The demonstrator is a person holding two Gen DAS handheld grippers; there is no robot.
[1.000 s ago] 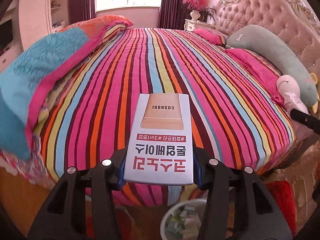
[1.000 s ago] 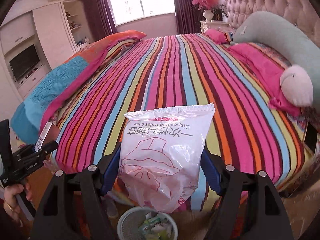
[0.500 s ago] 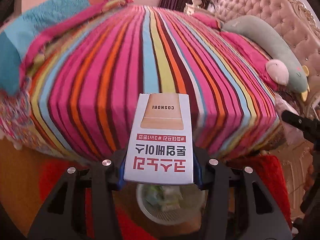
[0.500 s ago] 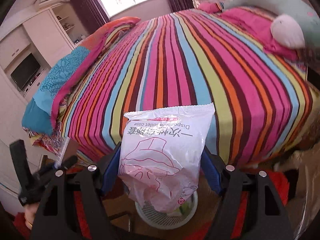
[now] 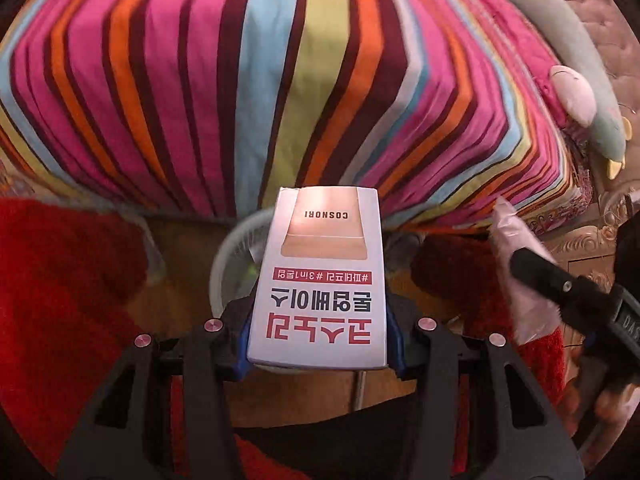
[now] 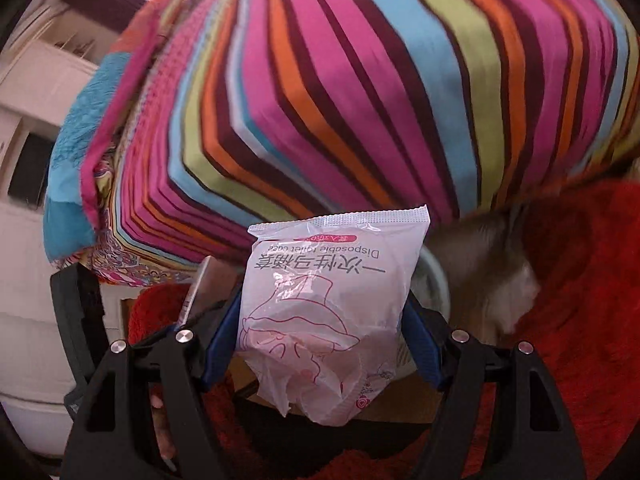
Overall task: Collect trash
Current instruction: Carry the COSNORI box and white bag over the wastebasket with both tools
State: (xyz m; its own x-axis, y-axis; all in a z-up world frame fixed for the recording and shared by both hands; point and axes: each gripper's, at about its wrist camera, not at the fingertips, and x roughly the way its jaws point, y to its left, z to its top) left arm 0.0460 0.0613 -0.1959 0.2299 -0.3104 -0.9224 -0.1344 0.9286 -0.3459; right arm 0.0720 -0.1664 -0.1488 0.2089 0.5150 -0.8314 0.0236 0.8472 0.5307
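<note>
The left tool (image 5: 320, 344) is pinching a white carton (image 5: 320, 280) printed with red Korean lettering, its blue pads pressing both long sides. The right tool (image 6: 320, 344) is clamping a translucent packet (image 6: 328, 312) labelled "Disposable toilet case", which is sagging below the pads. Both items are hanging above the floor at the foot of the striped bed (image 5: 280, 80), directly over a pale waste basket (image 5: 232, 256) whose rim is showing at 10 o'clock of the carton in the left wrist view. In the right wrist view a curved pale edge at 3 o'clock of the packet is probably the same basket (motion blur prevents certainty).

Progress: pickup of these two pieces appears complete, and transport is nearly so. Remaining: releasing both into the basket. No other loose trash is showing on the bed cover or on the red rug (image 6: 580, 280).
</note>
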